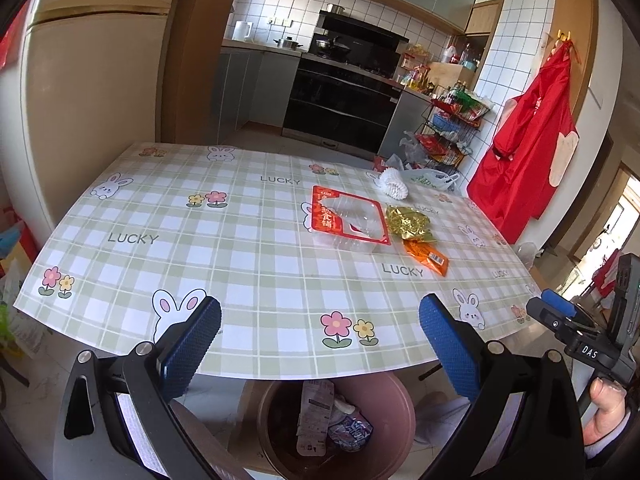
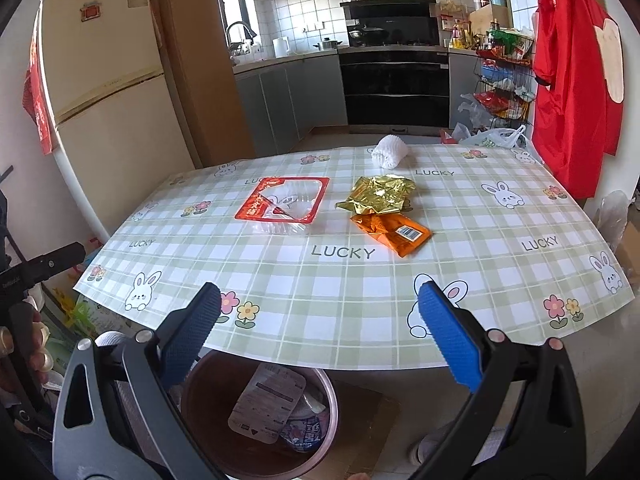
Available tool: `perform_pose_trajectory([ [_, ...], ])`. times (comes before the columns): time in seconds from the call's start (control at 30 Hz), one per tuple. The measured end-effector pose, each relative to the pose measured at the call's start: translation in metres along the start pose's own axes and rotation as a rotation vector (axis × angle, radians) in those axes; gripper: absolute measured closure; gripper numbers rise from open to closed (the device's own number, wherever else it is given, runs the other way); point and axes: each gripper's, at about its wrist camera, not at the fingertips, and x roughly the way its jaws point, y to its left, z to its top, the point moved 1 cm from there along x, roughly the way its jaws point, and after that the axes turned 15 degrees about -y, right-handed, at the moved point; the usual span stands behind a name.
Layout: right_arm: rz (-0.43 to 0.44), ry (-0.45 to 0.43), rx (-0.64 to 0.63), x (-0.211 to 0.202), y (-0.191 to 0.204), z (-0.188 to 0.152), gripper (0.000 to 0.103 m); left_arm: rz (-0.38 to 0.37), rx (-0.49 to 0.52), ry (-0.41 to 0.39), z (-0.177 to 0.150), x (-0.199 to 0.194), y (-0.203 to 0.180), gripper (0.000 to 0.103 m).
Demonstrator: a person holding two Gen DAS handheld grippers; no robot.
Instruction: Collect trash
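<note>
The job looks partly done: the brown bin (image 2: 260,412) on the floor below the table's near edge, at 6 o'clock in both views, already holds a printed card wrapper (image 2: 266,408) and a blue-and-white packet (image 1: 350,432) beside it. 4 pieces of trash lie on the checked tablecloth (image 1: 240,264). In the right wrist view, the red-rimmed clear plastic tray (image 2: 286,204) sits at about 11 o'clock from the table's centre, the crumpled gold foil (image 2: 378,196) at 12 o'clock, the orange wrapper (image 2: 394,232) touching and partly under the foil's near edge, and the white foam fruit net (image 2: 388,152) at the far edge, around 12 o'clock, well apart from the others. The left gripper (image 1: 320,344) hangs over the near table edge above the bin, jaws spread wide with nothing between them. The right gripper (image 2: 320,332) is likewise spread wide and empty, also near the table edge. My reading is that roughly a third of the trash is binned, and the orange wrapper, nearest to both grippers, seems the easiest next pick.
</note>
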Motion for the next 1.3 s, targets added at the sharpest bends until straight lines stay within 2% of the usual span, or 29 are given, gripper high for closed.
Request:
perform_pose_trajectory([
  [0.13, -0.026, 0.025, 0.020, 0.017, -0.013, -0.001, 0.006, 0.012, 0.015, 0.031, -0.003, 0.019, 0.004, 0.006],
  [0.27, -0.017, 0.003, 0.031, 0.027, -0.022, 0.004, 0.006, 0.012, 0.038, 0.073, -0.001, 0.043, 0.005, 0.006],
  [0.47, -0.068, 0.038, 0.040, 0.057, -0.038, 0.008, 0.006, -0.005, 0.074, 0.125, 0.004, 0.088, 0.000, 0.006],
  [0.57, -0.067, 0.070, 0.082, 0.074, -0.049, 0.005, 0.006, -0.030, 0.056, 0.151, 0.008, 0.117, -0.001, 0.006],
  [0.9, -0.126, 0.160, 0.073, 0.133, -0.077, -0.006, 0.006, -0.067, -0.052, 0.264, 0.015, 0.227, -0.009, 0.006],
  [0.97, -0.146, 0.171, 0.062, 0.144, -0.082, -0.008, 0.006, -0.069, -0.068, 0.276, 0.015, 0.245, -0.010, 0.006],
  [1.1, -0.130, 0.201, 0.070, 0.168, -0.092, -0.011, 0.006, -0.068, -0.088, 0.289, 0.016, 0.275, -0.009, 0.006],
  [1.13, -0.125, 0.212, 0.082, 0.175, -0.096, -0.012, 0.006, -0.068, -0.098, 0.291, 0.015, 0.281, -0.007, 0.007],
  [1.2, -0.115, 0.225, 0.105, 0.184, -0.103, -0.012, 0.006, -0.075, -0.127, 0.299, 0.013, 0.292, -0.003, 0.021],
  [1.3, -0.094, 0.240, 0.084, 0.198, -0.109, -0.010, 0.006, -0.062, -0.171, 0.320, 0.008, 0.305, 0.006, 0.028],
])
